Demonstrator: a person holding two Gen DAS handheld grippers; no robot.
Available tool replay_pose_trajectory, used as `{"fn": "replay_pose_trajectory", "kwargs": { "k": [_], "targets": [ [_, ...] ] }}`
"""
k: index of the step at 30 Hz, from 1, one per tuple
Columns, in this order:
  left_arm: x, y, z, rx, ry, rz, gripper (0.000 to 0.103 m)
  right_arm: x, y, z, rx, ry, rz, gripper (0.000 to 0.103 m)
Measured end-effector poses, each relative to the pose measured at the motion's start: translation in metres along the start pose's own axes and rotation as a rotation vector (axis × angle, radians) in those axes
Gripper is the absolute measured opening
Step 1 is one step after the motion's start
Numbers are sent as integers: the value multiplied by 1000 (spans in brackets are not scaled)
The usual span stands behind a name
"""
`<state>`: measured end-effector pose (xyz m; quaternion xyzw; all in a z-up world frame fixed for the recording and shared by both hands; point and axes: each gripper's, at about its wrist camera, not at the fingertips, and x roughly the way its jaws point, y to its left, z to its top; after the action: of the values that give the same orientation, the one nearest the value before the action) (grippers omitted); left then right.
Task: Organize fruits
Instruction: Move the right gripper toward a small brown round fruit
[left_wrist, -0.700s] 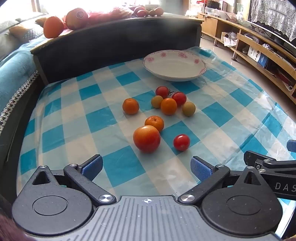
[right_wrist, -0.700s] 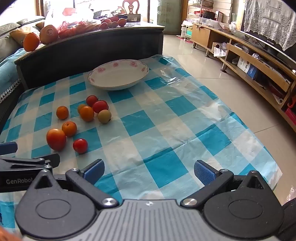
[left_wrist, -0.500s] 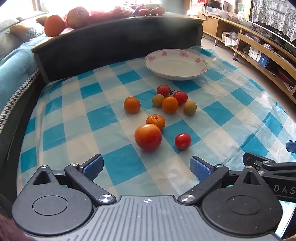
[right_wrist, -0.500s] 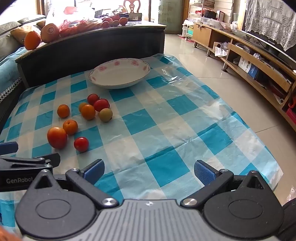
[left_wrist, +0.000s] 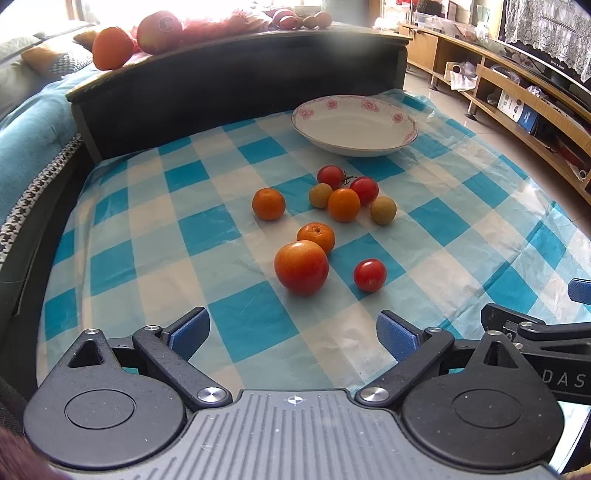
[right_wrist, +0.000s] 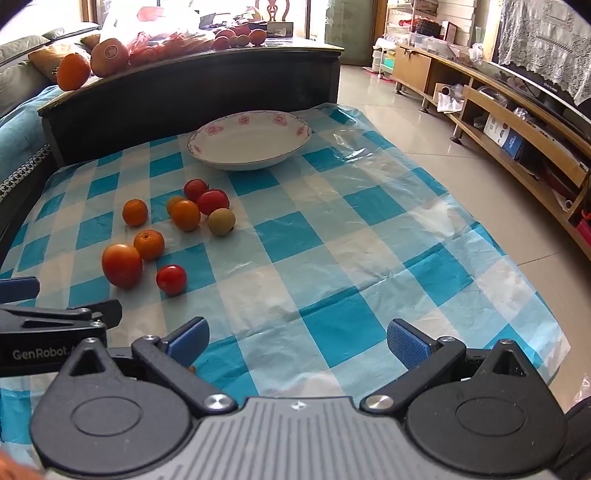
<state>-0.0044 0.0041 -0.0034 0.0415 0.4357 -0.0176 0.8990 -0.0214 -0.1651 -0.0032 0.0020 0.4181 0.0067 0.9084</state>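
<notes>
**Inspector A:** Fruits were found loose on the blue-and-white checked cloth (left_wrist: 207, 229), none in the dish. Taking the left wrist view from left to right: a small orange (left_wrist: 268, 203) lay alone at about ten o'clock of the large tomato (left_wrist: 301, 267). A second orange (left_wrist: 316, 236) touched that tomato at its one o'clock.

**Inspector B:** And further right?

**Inspector A:** A cluster sat near twelve o'clock of the large tomato: a yellowish fruit (left_wrist: 320, 195), a red tomato (left_wrist: 330, 176), an orange fruit (left_wrist: 344, 204), another red tomato (left_wrist: 364, 189) and a tan fruit (left_wrist: 383, 210), packed close together. A single cherry tomato (left_wrist: 369, 274) lay just beside the large tomato at three o'clock, apart from it.

**Inspector B:** The dish?

**Inspector A:** The flowered white bowl (left_wrist: 404, 138) stood beyond the cluster, at twelve to one o'clock, against the dark cabinet (left_wrist: 229, 85). Its inside held nothing.

**Inspector B:** State of the tongs?

**Inspector A:** The left gripper (left_wrist: 291, 332) was released, jaws spread wide, nothing between them, low over the cloth at six o'clock of the large tomato. The right gripper (right_wrist: 297, 338) was likewise released and bare, over open cloth, with the fruit at its ten o'clock.
</notes>
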Motion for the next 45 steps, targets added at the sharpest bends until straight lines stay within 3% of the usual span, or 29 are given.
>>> {"fn": "replay_pose_trajectory", "kwargs": {
  "k": [39, 45],
  "targets": [
    [-1, 9, -8, 10, 39, 5, 96, 7, 10, -4, -24, 44, 30, 101],
    [-2, 16, -7, -2, 34, 10, 96, 10, 14, -6, -36, 68, 63, 92]
  ]
}}
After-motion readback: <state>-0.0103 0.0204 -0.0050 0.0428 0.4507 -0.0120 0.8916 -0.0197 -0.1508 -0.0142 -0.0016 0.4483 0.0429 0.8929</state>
